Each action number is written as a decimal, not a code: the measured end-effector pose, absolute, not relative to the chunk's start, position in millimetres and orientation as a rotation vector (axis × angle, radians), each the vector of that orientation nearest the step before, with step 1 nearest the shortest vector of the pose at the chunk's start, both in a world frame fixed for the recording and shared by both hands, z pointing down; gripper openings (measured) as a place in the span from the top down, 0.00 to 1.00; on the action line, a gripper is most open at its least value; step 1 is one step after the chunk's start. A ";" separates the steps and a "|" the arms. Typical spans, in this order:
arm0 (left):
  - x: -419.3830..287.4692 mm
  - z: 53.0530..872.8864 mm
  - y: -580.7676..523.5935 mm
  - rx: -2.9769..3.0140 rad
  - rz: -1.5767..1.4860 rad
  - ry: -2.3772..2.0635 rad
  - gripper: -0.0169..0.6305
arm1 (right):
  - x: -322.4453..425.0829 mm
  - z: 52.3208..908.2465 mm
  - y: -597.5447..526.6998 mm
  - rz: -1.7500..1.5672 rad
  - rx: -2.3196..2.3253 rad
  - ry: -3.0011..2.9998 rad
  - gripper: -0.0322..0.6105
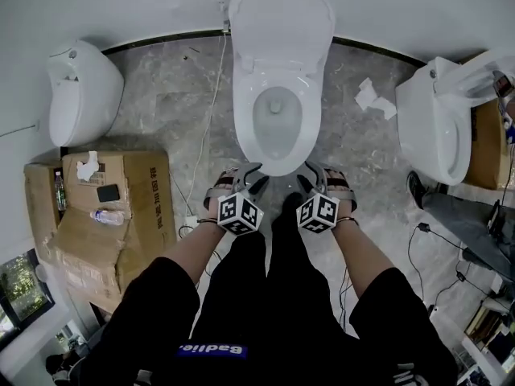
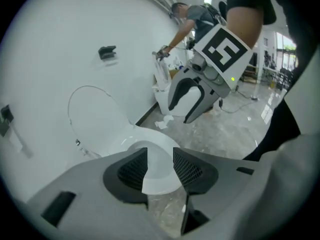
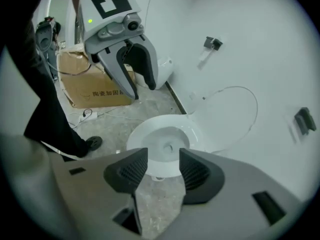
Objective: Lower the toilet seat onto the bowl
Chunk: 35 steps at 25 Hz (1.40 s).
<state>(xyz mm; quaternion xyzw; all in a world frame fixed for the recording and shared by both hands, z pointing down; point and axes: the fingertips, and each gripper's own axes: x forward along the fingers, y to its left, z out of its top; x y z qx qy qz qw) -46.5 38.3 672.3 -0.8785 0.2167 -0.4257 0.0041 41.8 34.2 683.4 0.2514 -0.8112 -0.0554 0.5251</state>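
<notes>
Grey marbled floor (image 1: 169, 111) meets a white wall (image 1: 161, 6) along a dark curved baseboard, and three white fixtures stand in a row against that wall. At the middle is the toilet bowl (image 1: 278, 161), open, with the toilet seat (image 1: 282, 26) raised upright and leaning back on the wall, well clear of the rim. A second toilet (image 1: 434, 123) stands to the right, and a rounded white fixture (image 1: 80, 95) to the left. Crumpled paper (image 1: 374, 99) lies on the floor between the middle and right toilets. Flattened cardboard boxes (image 1: 129, 215) sit at the left and carry a dark phone (image 1: 108, 192), a plastic bottle (image 1: 106, 215) and a wad of tissue (image 1: 88, 167). Thin cables run across the floor beside the boxes and at the right. A small dark bracket (image 3: 213, 43) is fixed to the wall beside the raised seat.

The person stands facing the bowl, dressed in black, with both grippers held side by side just before its front edge and touching nothing. The left gripper (image 1: 245, 179) has its jaws spread with nothing between them; only the distant bowl shows through the gap. The right gripper (image 1: 314, 179) likewise has its jaws spread and empty. Another person bends over at the far right toilet in the left gripper view.
</notes>
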 end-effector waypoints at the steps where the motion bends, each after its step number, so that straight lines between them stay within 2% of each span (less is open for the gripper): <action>1: -43.4 655.9 35.0 -2.801 -1.294 0.734 0.72 | 42.9 670.1 31.7 -0.103 0.618 -1.957 0.63; 13: -25.1 477.6 34.3 -3.083 -0.791 1.050 0.74 | 27.6 490.2 24.4 0.326 1.016 -2.222 0.71; 21: -16.4 381.8 31.0 -3.133 -0.519 1.109 0.76 | 24.3 412.2 26.2 0.460 1.171 -2.358 0.77; 30: -28.3 312.1 33.0 -3.130 -0.292 1.173 0.84 | 8.4 325.6 25.2 0.336 1.230 -2.550 0.85; 35: -31.8 300.5 41.3 -3.126 -0.240 1.181 0.88 | 1.5 315.9 32.5 0.311 1.229 -2.607 0.87</action>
